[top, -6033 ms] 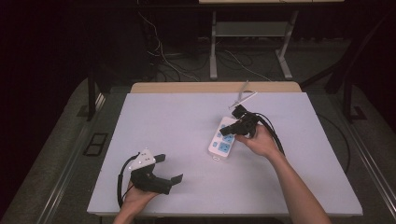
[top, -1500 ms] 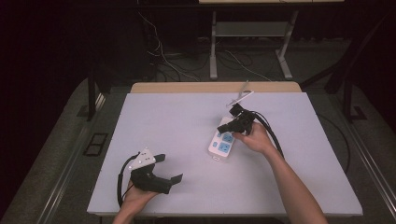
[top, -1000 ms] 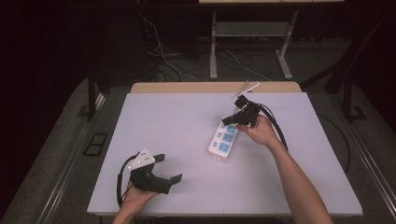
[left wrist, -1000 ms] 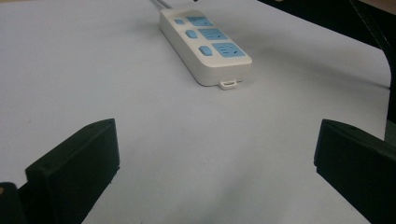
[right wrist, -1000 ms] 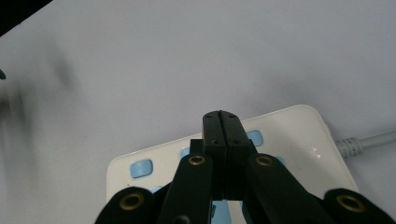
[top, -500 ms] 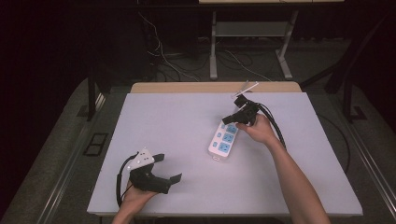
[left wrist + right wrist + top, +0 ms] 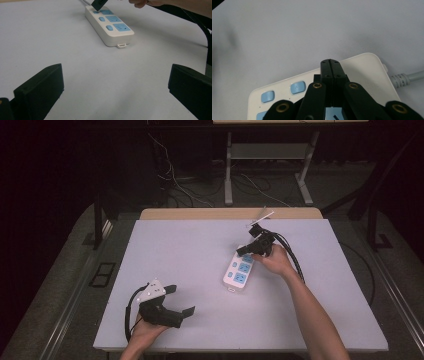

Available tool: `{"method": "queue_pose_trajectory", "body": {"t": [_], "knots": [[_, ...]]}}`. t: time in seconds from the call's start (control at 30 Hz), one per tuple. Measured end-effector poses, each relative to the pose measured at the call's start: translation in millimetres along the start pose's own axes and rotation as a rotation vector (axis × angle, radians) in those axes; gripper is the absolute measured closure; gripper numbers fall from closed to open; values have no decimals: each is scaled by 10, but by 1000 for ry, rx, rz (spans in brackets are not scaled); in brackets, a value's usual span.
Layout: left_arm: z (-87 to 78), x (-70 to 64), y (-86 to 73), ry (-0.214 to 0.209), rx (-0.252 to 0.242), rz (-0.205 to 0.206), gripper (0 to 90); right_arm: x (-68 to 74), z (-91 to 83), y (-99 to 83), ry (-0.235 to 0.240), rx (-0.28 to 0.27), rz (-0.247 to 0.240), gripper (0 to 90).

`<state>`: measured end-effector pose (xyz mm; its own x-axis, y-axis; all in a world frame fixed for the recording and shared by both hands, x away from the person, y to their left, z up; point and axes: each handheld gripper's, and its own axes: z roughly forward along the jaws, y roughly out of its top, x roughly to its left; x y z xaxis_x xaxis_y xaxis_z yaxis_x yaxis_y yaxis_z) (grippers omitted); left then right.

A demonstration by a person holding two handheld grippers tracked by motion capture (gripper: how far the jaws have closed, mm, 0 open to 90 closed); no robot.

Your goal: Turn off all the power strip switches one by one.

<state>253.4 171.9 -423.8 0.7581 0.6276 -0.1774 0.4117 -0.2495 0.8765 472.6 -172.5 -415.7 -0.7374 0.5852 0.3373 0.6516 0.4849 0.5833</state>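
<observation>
While the white tabletop (image 7: 190, 255) carries the power strip (image 7: 239, 272) right of centre, the right gripper (image 7: 246, 250), jaws clenched together, hovers at its far-end switch (image 7: 96, 12); press straight down, gently, tip centred. Left gripper (image 7: 181, 301) rests released, well apart.
</observation>
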Motion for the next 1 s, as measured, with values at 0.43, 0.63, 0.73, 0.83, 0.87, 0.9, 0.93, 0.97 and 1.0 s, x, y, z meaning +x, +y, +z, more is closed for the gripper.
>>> {"method": "queue_pose_trajectory", "body": {"t": [0.43,0.63,0.73,0.83,0.87,0.9,0.93,0.97,1.0], "knots": [[4,-9,3,-2,0,1,0,-7,33,-26,-20,-9,-19,900],[16,-18,5,-4,5,8,0,-29,44,-53,-4,-37,0,900],[18,-20,7,-6,4,7,0,-6,45,-41,-20,-28,-6,900],[13,-30,9,-7,1,10,0,21,48,-35,-42,-19,-17,900],[10,-34,8,-6,2,11,0,30,48,-32,-46,-15,-15,900],[7,-38,8,-6,1,11,0,33,53,-30,-51,-13,-14,900],[5,-40,8,-5,-2,12,0,36,55,-30,-54,-12,-15,900],[0,-43,8,-6,-4,11,0,33,54,-33,-51,-13,-3,900],[-3,-46,9,-7,-6,10,0,21,54,-42,-46,-21,-2,900]]}}
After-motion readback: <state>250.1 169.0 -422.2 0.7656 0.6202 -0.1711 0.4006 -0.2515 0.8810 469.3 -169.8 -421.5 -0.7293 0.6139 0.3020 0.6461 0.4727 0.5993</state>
